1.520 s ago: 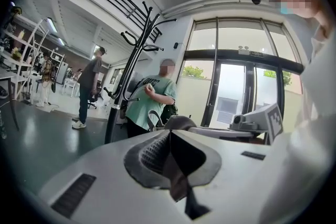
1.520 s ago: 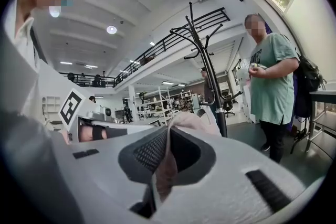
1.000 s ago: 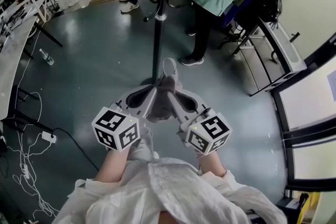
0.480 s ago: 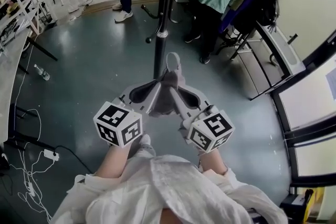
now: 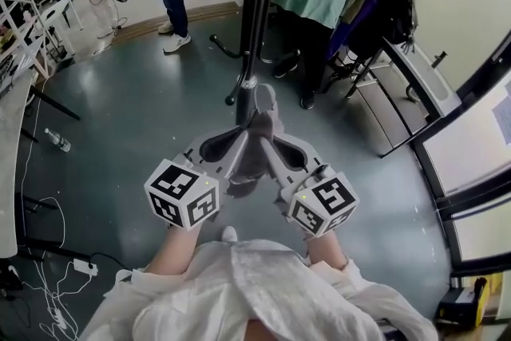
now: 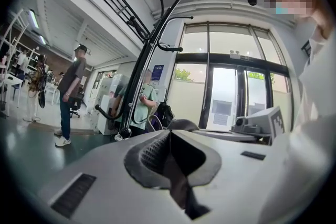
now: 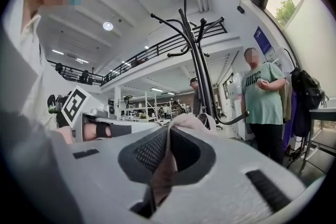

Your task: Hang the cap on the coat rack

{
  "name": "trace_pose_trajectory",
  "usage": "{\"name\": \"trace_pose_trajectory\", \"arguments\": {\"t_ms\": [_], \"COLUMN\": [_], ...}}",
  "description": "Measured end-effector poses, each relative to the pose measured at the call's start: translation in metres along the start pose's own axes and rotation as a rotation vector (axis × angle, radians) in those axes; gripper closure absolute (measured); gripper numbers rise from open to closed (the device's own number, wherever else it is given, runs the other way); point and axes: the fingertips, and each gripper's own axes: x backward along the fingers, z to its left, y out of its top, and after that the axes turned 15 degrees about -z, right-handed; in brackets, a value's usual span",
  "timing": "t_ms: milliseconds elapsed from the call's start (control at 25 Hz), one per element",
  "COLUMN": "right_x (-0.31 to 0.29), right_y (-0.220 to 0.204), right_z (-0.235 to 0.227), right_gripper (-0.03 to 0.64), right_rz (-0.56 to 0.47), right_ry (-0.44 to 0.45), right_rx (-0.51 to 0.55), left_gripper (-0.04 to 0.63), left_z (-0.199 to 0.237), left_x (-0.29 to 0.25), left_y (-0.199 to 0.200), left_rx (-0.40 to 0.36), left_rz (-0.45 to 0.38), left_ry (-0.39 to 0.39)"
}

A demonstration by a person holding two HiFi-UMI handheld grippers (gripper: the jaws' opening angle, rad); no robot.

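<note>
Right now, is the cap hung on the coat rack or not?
Not hung. The left gripper and right gripper both pinch the cap, holding it short of the coat rack.

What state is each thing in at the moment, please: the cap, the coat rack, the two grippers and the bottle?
cap: held off the floor, pinched by both grippers, not yet on the rack.
left gripper: shut on the cap's fabric.
right gripper: shut on the cap's fabric.
coat rack: standing upright, the hooks in view bare.
water bottle: lying on its side on the floor.
</note>
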Motion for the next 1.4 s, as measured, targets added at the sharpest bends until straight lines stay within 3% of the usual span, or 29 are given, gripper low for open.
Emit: {"name": "trace_pose_trajectory", "arguments": {"t_ms": [320, 560, 1120, 1400], "right_x": [-0.029, -0.046, -0.049, -0.053], "right_y": [0.004, 0.008, 0.014, 0.019], "right_z": [-0.021, -0.028, -0.046, -0.059], "right_gripper": [0.606, 0.606, 0.606, 0.606], "right_rz": [-0.016, -0.034, -0.022, -0.009], "right_ry": [-0.026, -0.026, 0.001, 0.029], "right_rx": [0.054, 0.079, 0.098, 0.109], "left_gripper": [0.579, 0.579, 0.578, 0.58], "left_z": [0.017, 0.03, 0.036, 0.043], "left_x": [-0.024, -0.035, -0.058, -0.072], "left_y": [0.01, 0.015, 0.02, 0.019], "left_rx": [-0.014, -0.032, -0.032, -0.037], "left_rz": [-0.001, 0.003, -0.011, -0.002], "left_ry": [-0.089, -0.113, -0.084, -0.029]}}
